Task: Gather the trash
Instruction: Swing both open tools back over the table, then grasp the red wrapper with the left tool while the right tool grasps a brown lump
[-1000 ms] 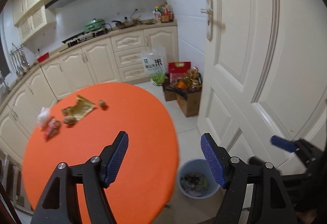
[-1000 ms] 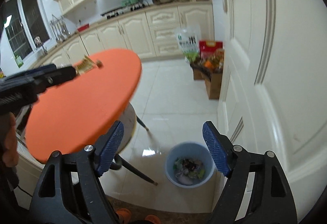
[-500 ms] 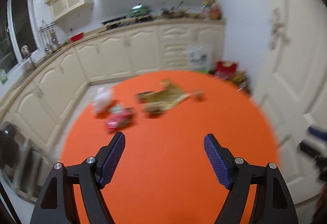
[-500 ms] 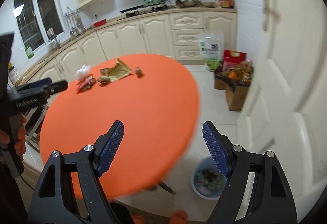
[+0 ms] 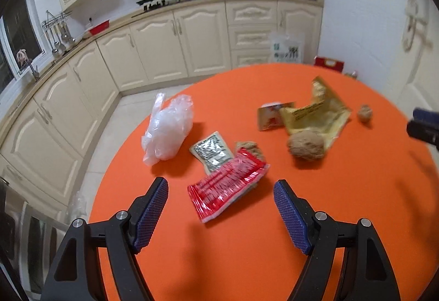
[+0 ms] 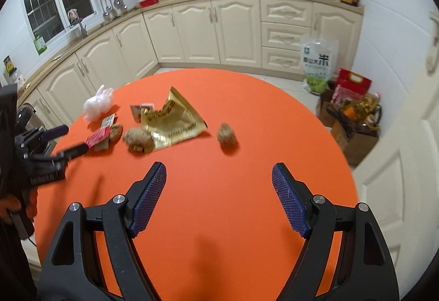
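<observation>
Jaws empty and apart, clear plastic bag (image 5: pixel 166 133) crumpled, contents unclear

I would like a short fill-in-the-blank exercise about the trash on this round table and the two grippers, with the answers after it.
1. The trash lies on a round table whose top is ____ in colour.
2. The red wrapper lies nearest to the ____ gripper.
3. Both the left gripper and the right gripper are open and hold ____.
4. The crumpled clear plastic bag lies at the ____ end of the row of trash in both views.

Answers: orange; left; nothing; left
</observation>
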Motion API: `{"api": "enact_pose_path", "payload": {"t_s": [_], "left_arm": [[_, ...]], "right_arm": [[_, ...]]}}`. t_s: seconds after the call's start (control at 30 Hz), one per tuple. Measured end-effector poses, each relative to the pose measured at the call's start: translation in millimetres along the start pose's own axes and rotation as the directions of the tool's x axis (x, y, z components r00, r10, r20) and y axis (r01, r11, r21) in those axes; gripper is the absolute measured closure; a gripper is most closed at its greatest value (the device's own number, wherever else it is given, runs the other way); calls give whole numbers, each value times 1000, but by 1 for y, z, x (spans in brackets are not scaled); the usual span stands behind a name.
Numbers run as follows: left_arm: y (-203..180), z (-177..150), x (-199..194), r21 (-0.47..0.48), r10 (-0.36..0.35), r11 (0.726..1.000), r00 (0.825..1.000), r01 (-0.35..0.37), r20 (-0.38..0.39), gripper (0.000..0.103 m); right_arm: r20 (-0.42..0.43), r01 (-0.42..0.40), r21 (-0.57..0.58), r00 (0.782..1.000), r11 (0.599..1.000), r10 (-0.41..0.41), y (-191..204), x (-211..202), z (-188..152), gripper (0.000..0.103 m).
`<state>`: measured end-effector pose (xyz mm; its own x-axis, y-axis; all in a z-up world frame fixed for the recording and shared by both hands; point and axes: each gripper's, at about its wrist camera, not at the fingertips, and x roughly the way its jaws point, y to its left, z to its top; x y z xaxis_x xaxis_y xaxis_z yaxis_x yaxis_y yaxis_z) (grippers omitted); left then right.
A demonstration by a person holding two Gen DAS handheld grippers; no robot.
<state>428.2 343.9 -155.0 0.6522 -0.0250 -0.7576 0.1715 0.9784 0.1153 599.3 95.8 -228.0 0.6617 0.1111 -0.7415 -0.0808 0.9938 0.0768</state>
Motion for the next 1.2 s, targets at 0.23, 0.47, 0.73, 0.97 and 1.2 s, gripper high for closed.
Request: {"api": "enact_pose_path", "payload": {"t_s": [0.23, 0.47, 0.73, 0.97, 1.2], "left_arm": [[0, 29, 33, 28, 31, 999, 999, -31, -8, 26], [10, 34, 50, -20, -27, 999, 999, 27, -28, 73], [31, 27, 29, -113, -52, 992, 999, 52, 6, 93], [45, 10, 17, -180, -90, 980, 996, 87, -10, 93], [33, -8, -11, -234, -154, 961, 988, 151, 4, 93]], "right_arm": [[-49, -55, -58, 997, 997, 53, 25, 52, 21, 25], [-90, -112, -188, 991, 976, 96, 84, 84, 21, 26], [-137, -125, -216, 986, 968, 97, 115, 112, 19, 26], [-115, -39, -303, 993, 952, 4, 130, 112, 19, 60], [-101, -87, -292, 993, 952, 60, 124, 93, 9, 61]]}}
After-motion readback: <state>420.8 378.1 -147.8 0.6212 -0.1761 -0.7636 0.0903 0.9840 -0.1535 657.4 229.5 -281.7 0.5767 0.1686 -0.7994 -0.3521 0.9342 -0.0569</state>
